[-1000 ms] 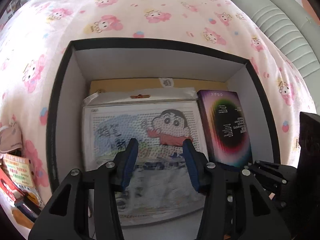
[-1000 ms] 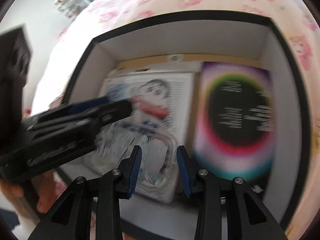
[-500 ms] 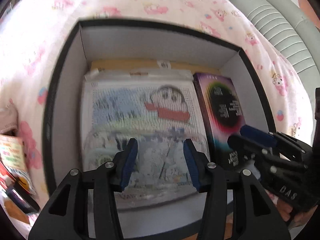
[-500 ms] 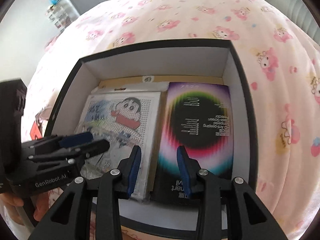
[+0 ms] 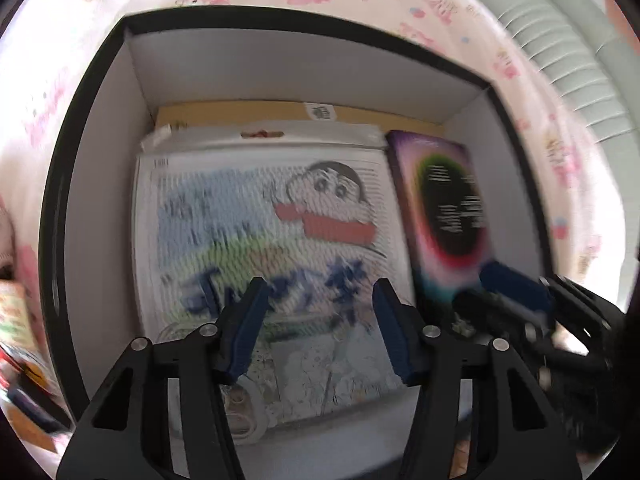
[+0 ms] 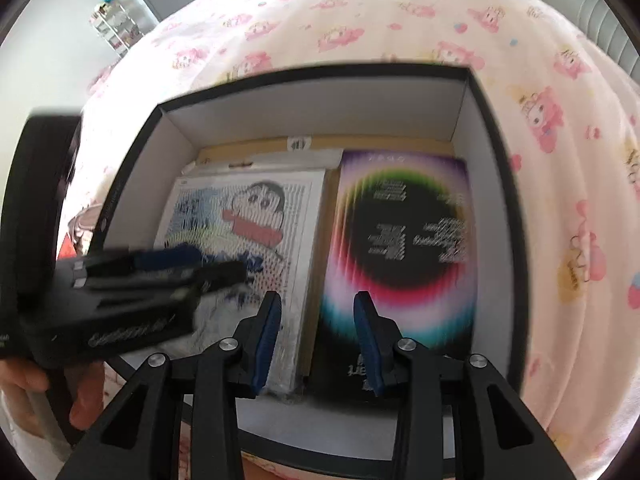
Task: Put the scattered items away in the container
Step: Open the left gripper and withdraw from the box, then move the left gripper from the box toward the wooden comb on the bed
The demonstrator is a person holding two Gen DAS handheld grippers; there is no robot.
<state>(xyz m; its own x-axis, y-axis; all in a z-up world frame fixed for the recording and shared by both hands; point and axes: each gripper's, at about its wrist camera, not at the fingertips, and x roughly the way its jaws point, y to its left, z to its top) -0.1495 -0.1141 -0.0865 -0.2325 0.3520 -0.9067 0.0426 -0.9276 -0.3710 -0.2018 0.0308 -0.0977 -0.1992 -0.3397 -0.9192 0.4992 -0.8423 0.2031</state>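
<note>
Pink cartoon-print bedding (image 6: 400, 28) lies under and around a black-rimmed box (image 6: 496, 184) with white inner walls. At far left of the left wrist view we see blurred items (image 5: 16, 320) on the bedding outside the box; their print is unreadable. Inside the box, on the left, lies a cartoon sheet (image 5: 264, 240) in clear wrap, showing a boy's face, a red band and blue characters too smeared for us to read. Our left gripper (image 5: 316, 328) hangs over its near part, fingers apart and holding nothing; the right wrist view shows white lettering on its body, too blurred to read. Just beside the sheet, on the right, lies a dark pack (image 6: 404, 248) with a rainbow ring and small white text, also illegible. Our right gripper (image 6: 316, 340) hovers above the near edges of sheet and pack, fingers apart, empty. A tan card (image 5: 280, 110) with a small label lies along the far wall.
</note>
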